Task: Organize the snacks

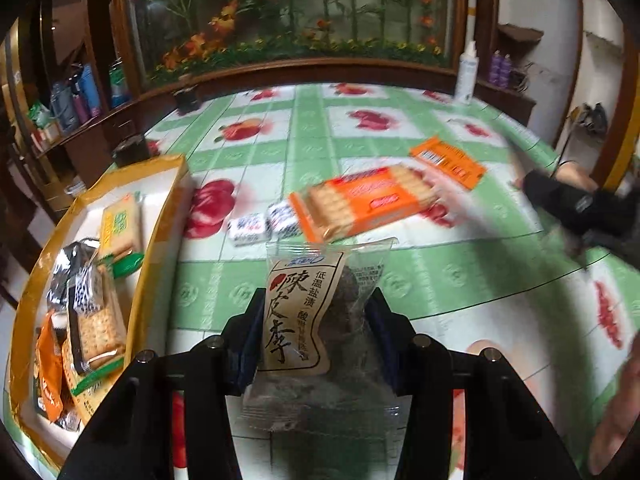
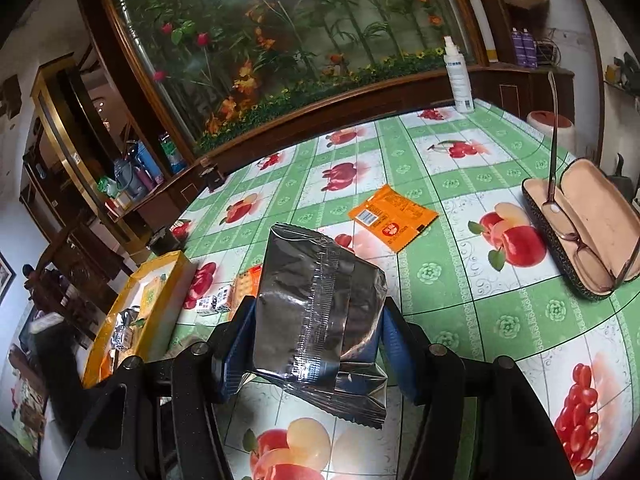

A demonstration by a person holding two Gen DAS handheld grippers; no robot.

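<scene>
Preserved-plum packet [image 1: 320, 312] clamped in left tool [image 1: 316, 332] above counter [image 1: 440, 280]; silver foil packet [image 2: 320, 312] clamped in right tool [image 2: 318, 344]. Yellow box [image 1: 176, 184] at left, holding cracker packs [image 1: 96, 328].

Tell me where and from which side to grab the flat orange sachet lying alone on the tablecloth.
The orange sachet lies flat and thin, clear of other snacks. Probably best to come from above and pinch across its narrow width near one short edge, lifting that edge first. Both tongs are full now: left holds the plum packet, right the foil packet.
</scene>
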